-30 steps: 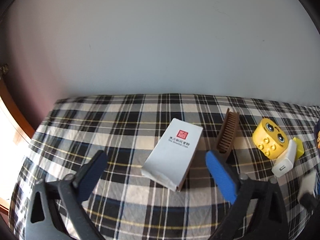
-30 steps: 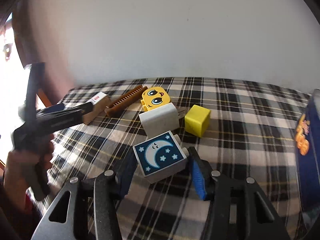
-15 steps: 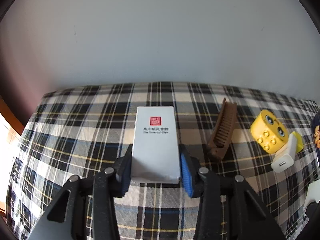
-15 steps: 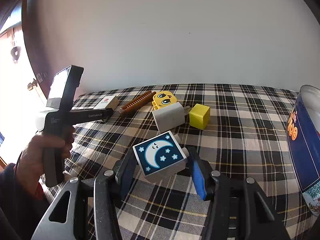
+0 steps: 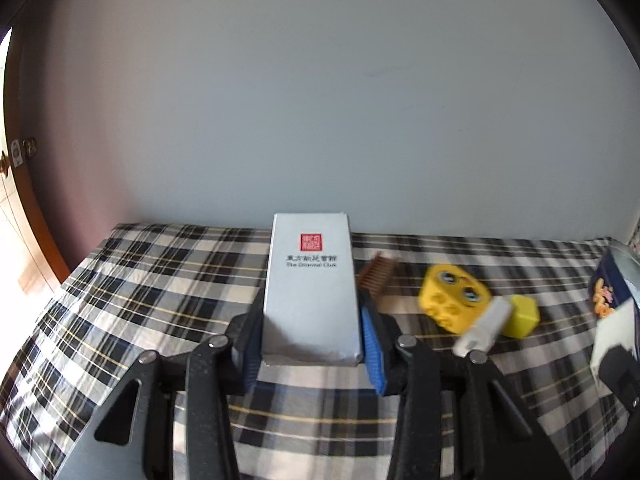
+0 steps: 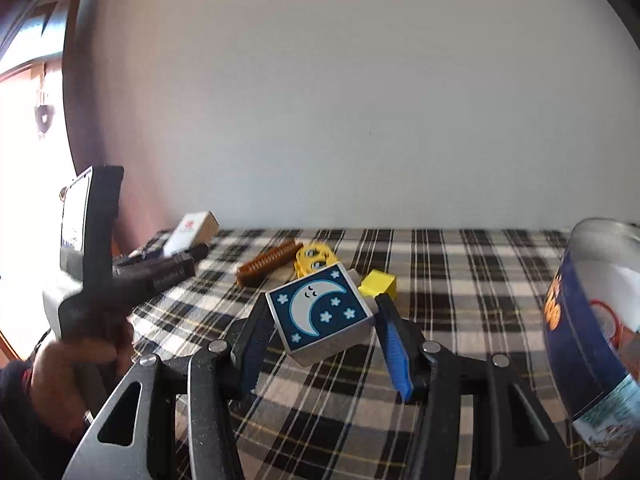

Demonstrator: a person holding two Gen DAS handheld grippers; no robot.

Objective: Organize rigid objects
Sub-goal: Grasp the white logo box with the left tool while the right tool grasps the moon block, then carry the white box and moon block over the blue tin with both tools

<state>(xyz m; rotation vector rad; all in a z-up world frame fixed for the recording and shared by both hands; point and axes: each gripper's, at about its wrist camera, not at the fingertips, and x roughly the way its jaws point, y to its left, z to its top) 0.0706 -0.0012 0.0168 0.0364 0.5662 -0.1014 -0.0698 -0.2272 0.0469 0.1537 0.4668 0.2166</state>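
Here the left gripper pinches a white box between its blue pads, which press flat on the box's two long sides. Its jaws have just been closing, with the box between them. The box carries a small red seal and a line of dark print on its upper face, and its far end reaches up past the back edge of the checked cloth. In the right wrist view the same box shows at the left, raised above the cloth, with the person's left hand wrapped round the gripper's handle.

The right gripper is clamped on a toy block with a moon and stars; the block sits tilted between the pads, one corner pointing down.

On the cloth lie a brown comb, a yellow block with a face, a white charger leaning against it, and a small yellow cube just beside the charger. A blue tin stands at the right edge, near the moon block.
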